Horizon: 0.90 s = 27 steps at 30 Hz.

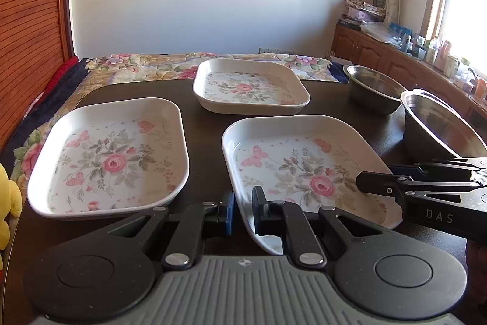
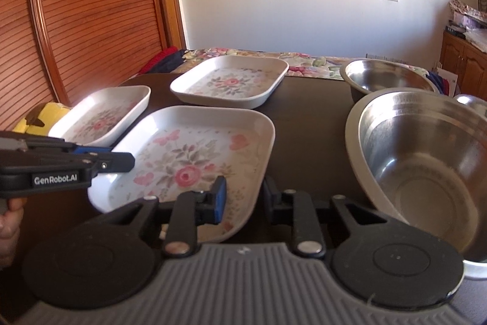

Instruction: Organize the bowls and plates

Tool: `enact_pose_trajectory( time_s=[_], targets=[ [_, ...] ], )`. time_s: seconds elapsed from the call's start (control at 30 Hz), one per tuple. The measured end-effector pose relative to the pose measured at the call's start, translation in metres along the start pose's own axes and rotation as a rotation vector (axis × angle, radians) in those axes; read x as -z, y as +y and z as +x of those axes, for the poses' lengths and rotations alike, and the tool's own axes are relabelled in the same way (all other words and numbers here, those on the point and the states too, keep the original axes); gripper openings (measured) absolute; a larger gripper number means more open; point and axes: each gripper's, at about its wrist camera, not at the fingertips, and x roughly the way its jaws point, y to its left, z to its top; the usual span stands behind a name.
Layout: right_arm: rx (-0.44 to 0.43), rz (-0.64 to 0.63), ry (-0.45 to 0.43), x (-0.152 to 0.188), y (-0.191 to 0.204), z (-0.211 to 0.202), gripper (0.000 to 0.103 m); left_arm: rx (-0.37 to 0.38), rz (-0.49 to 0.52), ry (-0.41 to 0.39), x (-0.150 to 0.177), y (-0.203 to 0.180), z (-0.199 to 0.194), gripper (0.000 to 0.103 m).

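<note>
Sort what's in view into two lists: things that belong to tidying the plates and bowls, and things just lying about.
Part of the job:
- near floral plate, gripped by left gripper and right gripper
- left floral plate
- far floral plate
- near steel bowl
- far steel bowl

Just lying about:
- yellow plush toy
- floral bedspread
- cabinet clutter

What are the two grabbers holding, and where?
Both hold the near plate by its rim: left gripper at the near-left corner, right gripper on the near-right edge.
</note>
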Motion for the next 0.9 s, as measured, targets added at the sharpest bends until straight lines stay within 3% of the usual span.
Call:
enact_pose_trajectory(
  time_s=[0.47, 0.9],
  targets=[
    [-0.056, 0.028, -0.020, 0.005, 0.001, -0.017, 0.025, 0.000, -0.030, -0.025, 0.009, -0.001, -0.034, 0.013],
    [-0.084, 0.029, -0.038, 0.025, 0.010, -0.053, 0.025, 0.003, -0.037, -0.038, 0.039, -0.013, -0.074, 0.014]
  ],
)
